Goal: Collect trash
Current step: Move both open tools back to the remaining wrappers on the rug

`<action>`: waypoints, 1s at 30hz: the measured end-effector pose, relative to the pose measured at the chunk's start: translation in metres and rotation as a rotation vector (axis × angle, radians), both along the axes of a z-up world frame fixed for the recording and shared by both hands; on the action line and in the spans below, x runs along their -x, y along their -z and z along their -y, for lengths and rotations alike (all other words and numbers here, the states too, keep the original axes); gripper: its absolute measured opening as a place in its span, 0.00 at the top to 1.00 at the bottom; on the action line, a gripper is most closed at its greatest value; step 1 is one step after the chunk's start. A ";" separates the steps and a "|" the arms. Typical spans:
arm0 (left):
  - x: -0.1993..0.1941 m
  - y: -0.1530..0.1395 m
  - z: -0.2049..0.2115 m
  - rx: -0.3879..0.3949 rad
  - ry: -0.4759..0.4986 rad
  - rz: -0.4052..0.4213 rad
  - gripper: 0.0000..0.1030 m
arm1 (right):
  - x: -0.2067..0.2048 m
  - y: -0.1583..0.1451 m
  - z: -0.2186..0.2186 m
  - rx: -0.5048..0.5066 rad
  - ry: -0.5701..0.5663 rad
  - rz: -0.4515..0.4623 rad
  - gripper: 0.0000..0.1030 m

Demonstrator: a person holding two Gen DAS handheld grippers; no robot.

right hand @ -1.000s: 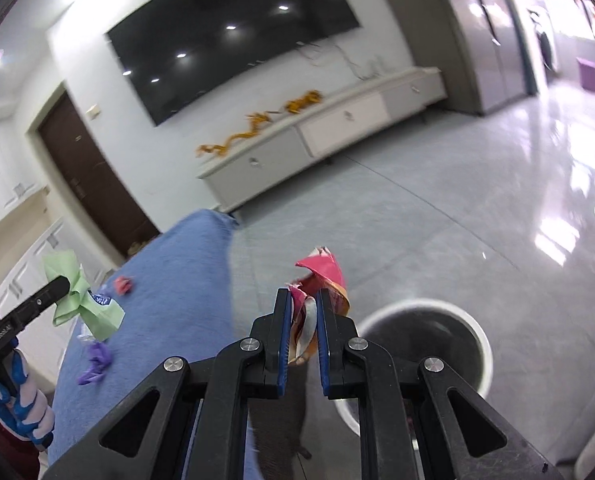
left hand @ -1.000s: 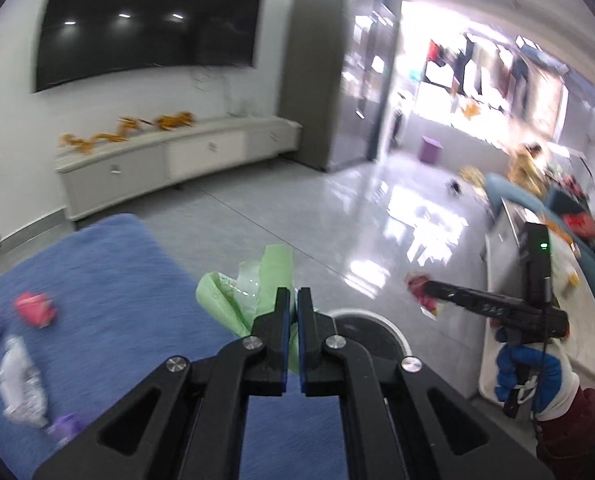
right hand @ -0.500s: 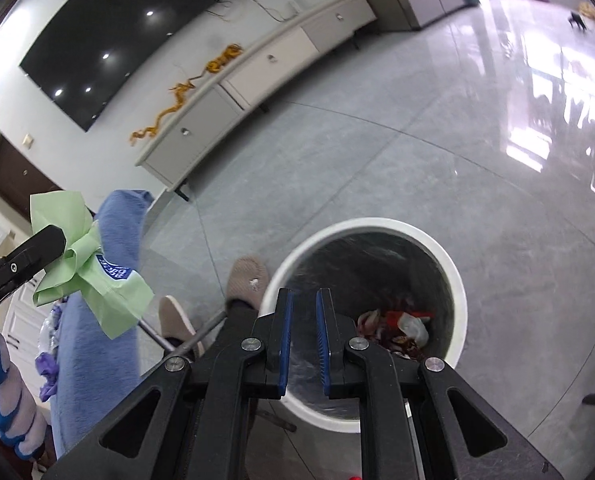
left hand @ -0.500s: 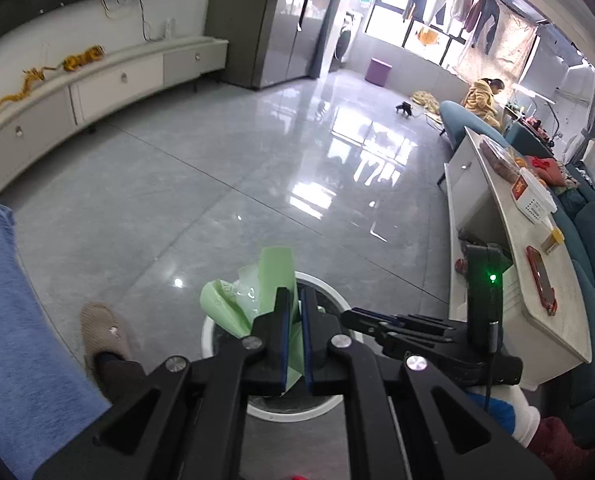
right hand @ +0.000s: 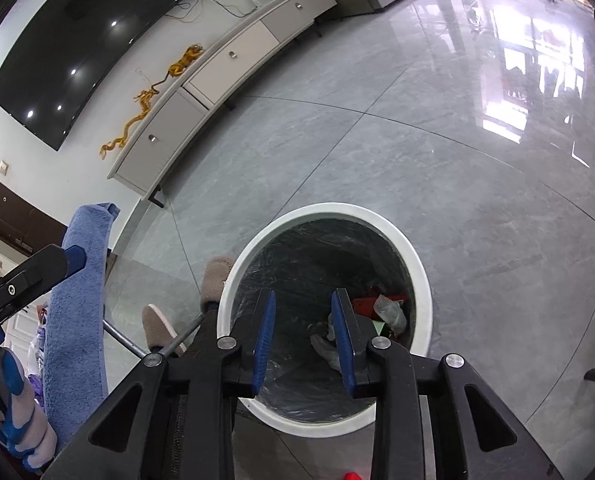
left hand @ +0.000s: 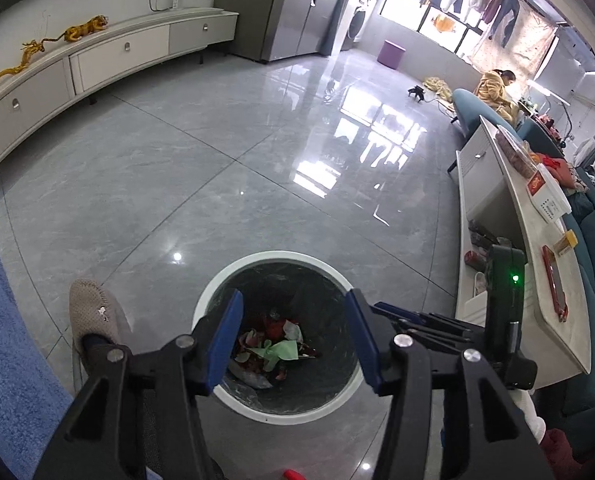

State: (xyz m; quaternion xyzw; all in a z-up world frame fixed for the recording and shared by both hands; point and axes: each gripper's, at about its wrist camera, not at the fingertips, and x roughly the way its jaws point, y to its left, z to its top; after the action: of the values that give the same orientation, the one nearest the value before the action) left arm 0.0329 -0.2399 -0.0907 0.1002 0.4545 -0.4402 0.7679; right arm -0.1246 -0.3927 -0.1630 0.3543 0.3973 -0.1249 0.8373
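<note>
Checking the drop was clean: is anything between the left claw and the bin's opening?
Nothing visible. The left claw, jaws opening and empty, hangs over the bin; the green wrapper already lies inside.

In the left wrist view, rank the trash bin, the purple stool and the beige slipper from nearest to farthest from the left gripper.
From the left gripper, whose jaws are opening with nothing between them:
1. Trash bin, directly under the fingertips.
2. Beige slipper, on the floor just left of the bin.
3. Purple stool, far across the floor by the window.

Crumpled wrappers (left hand: 275,350) inside white bin (left hand: 281,258)
</note>
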 end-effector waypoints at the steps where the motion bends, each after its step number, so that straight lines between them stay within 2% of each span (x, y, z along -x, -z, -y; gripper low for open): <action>1: -0.003 -0.002 -0.004 -0.004 -0.009 0.009 0.50 | 0.000 -0.001 -0.001 0.002 0.001 -0.003 0.72; 8: -0.001 -0.017 -0.037 -0.018 -0.082 0.071 0.50 | -0.004 -0.019 -0.015 0.038 -0.019 0.014 0.70; 14: 0.001 -0.037 -0.073 -0.010 -0.143 0.137 0.50 | -0.008 -0.047 -0.034 0.083 -0.054 0.047 0.69; 19: -0.032 -0.060 -0.110 -0.025 -0.259 0.191 0.50 | -0.018 -0.083 -0.054 0.142 -0.099 0.082 0.69; 25: -0.098 -0.096 -0.170 -0.023 -0.447 0.254 0.50 | -0.035 -0.162 -0.082 0.260 -0.164 0.167 0.66; 28: -0.130 -0.116 -0.198 -0.017 -0.523 0.278 0.50 | -0.052 -0.214 -0.098 0.329 -0.207 0.196 0.65; 29: -0.137 -0.122 -0.207 -0.017 -0.551 0.289 0.50 | -0.060 -0.240 -0.107 0.373 -0.235 0.216 0.64; 30: -0.145 -0.130 -0.221 -0.016 -0.586 0.311 0.50 | -0.066 -0.258 -0.115 0.404 -0.259 0.233 0.60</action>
State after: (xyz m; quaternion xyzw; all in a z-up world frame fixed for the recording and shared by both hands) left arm 0.1781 -0.0193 0.0395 0.0373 0.3447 -0.1764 0.9212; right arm -0.0590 -0.2776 0.0953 0.1384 0.3072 -0.0518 0.9401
